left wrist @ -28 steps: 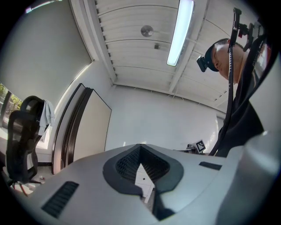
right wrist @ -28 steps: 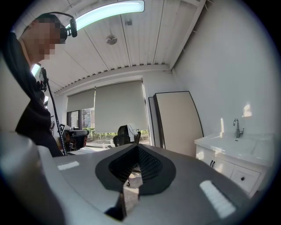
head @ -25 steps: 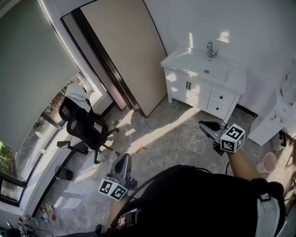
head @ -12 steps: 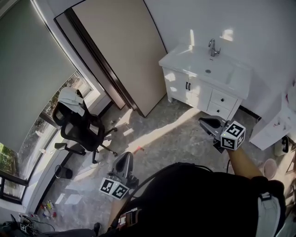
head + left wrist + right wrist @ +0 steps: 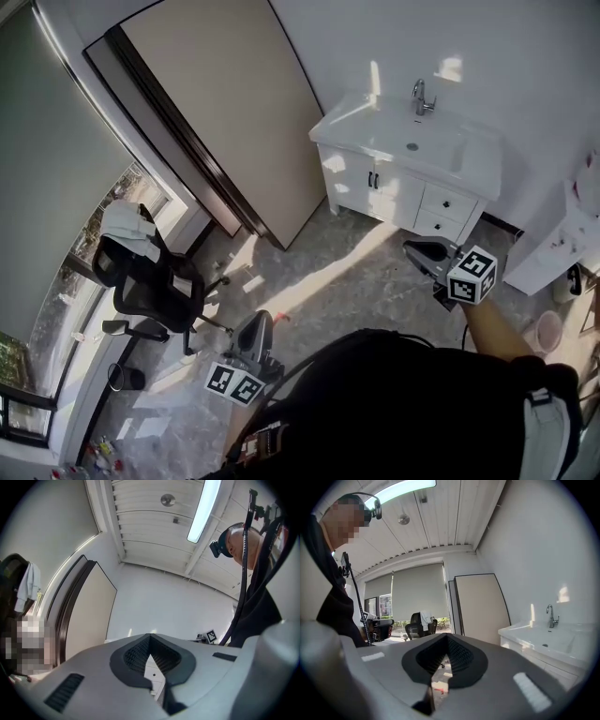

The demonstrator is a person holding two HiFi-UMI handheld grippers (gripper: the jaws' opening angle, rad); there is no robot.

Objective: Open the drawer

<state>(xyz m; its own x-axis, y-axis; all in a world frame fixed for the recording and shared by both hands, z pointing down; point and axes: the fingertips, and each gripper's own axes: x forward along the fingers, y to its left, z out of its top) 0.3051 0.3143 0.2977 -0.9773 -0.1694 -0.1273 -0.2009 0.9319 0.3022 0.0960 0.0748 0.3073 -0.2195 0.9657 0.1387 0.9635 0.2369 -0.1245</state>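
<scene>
Though outside head view, lamp (image 5: 202, 509) (ceiling)

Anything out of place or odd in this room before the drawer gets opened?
Little. A white cloth hangs crumpled over the backrest of the black office chair, and a small red scrap lies on the grey stone floor. The white vanity cabinet looks intact, drawers shut.
</scene>
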